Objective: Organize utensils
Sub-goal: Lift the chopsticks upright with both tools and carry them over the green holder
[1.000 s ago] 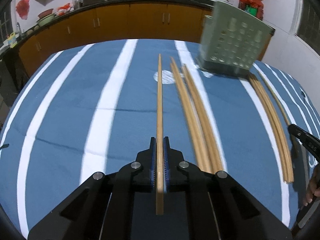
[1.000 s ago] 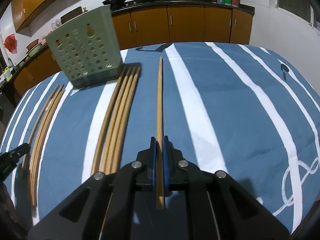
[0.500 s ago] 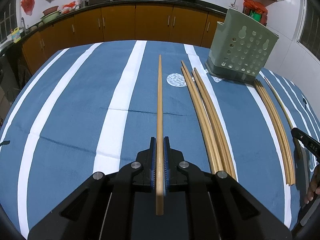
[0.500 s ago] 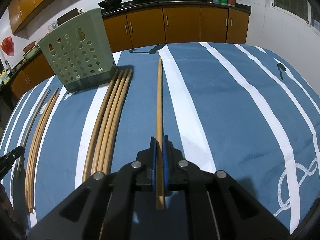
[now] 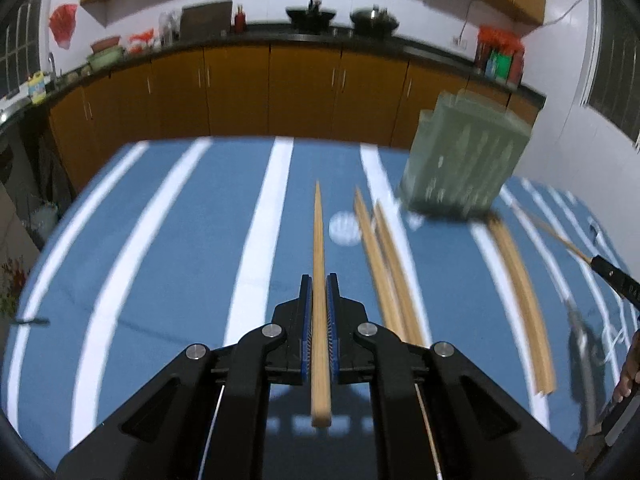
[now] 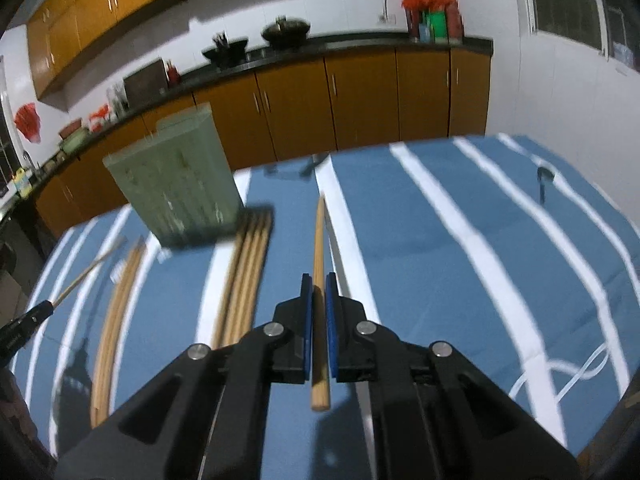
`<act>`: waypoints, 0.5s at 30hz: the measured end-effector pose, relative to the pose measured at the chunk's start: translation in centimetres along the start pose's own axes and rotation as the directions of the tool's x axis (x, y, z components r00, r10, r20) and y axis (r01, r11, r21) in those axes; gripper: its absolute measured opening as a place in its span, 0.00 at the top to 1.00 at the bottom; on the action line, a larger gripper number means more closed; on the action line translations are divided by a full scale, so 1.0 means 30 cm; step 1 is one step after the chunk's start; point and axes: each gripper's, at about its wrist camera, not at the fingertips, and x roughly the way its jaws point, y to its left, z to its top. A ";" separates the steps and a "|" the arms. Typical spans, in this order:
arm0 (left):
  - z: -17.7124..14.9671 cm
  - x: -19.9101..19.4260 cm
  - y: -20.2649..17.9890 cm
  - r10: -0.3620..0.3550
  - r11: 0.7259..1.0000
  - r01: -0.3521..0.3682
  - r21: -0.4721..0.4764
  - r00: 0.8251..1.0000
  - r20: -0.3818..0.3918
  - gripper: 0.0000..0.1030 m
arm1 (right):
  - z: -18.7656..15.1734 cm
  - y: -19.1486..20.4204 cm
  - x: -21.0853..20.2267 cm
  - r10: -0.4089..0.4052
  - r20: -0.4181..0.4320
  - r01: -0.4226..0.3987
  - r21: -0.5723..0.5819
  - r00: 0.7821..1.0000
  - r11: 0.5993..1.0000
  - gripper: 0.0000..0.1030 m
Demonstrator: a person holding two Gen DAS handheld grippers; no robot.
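both hand-held grippers carrying one chopstick each toward the green holder.

left gripper [image 5: 319,280] is pressed together on a wooden chopstick [image 5: 319,264] that runs forward between its pads; right gripper [image 6: 319,280] likewise pinches its own chopstick [image 6: 319,256], tip pointing ahead. the perforated green holder [image 5: 464,160] stands upright on the blue striped tablecloth [image 5: 160,260], ahead and to the right in the left view, ahead and to the left in the right view. loose chopstick bundles [image 6: 244,272] lie flat just beside its base. judged step: transport of the picked pair. the next move calls for tipping each stick upright over the holder's open top before the pads part.
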 end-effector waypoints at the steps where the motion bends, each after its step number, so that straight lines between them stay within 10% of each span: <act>1: 0.026 -0.023 0.000 -0.005 1.000 0.005 -0.005 1.000 0.025 0.92 | 0.017 0.001 -0.019 0.003 0.020 -0.003 0.000 1.000 1.000 0.92; 15: 0.266 -0.147 0.021 0.000 1.000 0.003 -0.017 0.981 0.195 0.93 | 0.222 0.009 -0.153 0.043 0.183 -0.046 0.013 0.982 0.999 0.92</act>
